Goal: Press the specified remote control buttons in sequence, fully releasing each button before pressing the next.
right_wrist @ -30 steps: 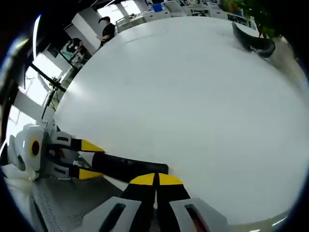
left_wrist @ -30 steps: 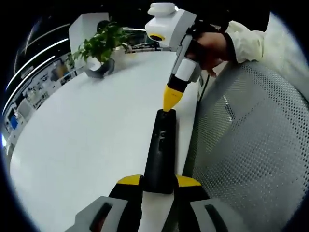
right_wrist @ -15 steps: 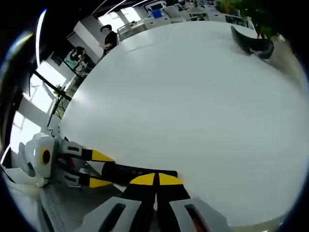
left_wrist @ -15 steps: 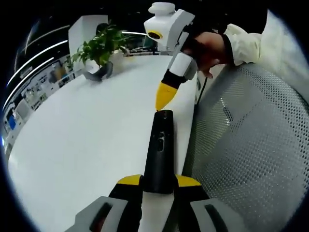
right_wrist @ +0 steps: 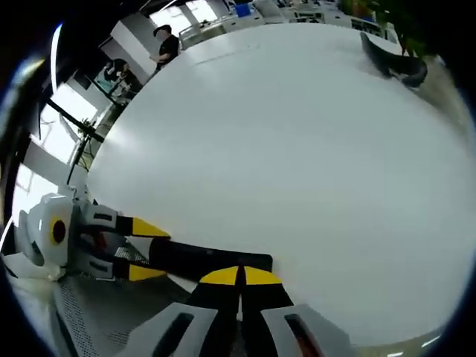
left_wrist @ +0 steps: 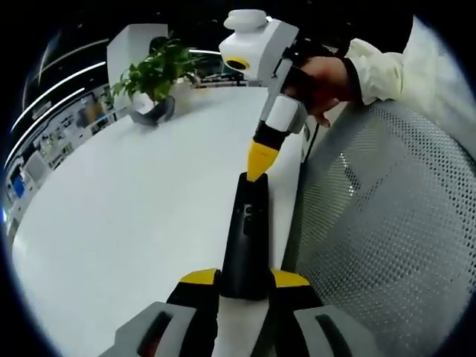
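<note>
White table (left_wrist: 134, 216), remote (left_wrist: 248, 238) in left tongs (left_wrist: 244, 281) (right tongs (left_wrist: 259, 165) touching tip)

Left gripper (left_wrist: 245, 281) clamps the black remote (left_wrist: 248, 238) over the white table (left_wrist: 126, 216). Right gripper (left_wrist: 259, 162) tip meets its far end.

I see a broad white surface (left_wrist: 134, 201), glossy and mostly bare. At its far side a potted plant (left_wrist: 155, 71) stands in a dark curved holder (right_wrist: 393, 63).
</note>
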A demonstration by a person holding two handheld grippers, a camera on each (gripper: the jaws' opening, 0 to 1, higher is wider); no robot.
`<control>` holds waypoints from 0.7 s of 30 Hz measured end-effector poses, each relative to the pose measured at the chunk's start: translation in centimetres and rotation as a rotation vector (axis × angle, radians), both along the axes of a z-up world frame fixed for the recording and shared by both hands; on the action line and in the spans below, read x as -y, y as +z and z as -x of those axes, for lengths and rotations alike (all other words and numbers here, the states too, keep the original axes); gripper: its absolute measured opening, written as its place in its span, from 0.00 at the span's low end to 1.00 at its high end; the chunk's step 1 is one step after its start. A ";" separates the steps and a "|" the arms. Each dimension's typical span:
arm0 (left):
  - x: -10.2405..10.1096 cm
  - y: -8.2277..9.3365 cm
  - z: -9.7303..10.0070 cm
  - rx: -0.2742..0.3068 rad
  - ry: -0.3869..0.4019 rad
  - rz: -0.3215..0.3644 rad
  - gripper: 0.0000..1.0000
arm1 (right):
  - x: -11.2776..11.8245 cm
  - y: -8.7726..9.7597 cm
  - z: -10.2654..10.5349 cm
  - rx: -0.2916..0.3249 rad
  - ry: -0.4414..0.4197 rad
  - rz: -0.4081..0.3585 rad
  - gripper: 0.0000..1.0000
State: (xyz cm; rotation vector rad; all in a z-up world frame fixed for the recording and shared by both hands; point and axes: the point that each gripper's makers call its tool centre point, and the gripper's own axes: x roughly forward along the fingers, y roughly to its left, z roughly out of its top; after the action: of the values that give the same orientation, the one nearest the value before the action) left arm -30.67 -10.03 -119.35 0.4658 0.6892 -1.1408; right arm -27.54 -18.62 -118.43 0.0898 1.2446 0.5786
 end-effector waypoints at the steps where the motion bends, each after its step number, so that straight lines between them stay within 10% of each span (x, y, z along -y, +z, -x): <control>1: 0.0 0.0 0.0 0.001 0.002 0.004 0.25 | 0.0 0.0 0.0 -0.003 -0.005 -0.005 0.00; 21: 0.1 0.2 0.1 0.009 -0.013 0.011 0.25 | 0.0 0.0 0.0 0.004 0.006 -0.005 0.00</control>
State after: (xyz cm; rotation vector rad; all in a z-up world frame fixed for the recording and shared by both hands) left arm -30.78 -10.12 -119.20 0.4668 0.6725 -1.1536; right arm -27.55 -18.62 -118.45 0.0895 1.2399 0.5871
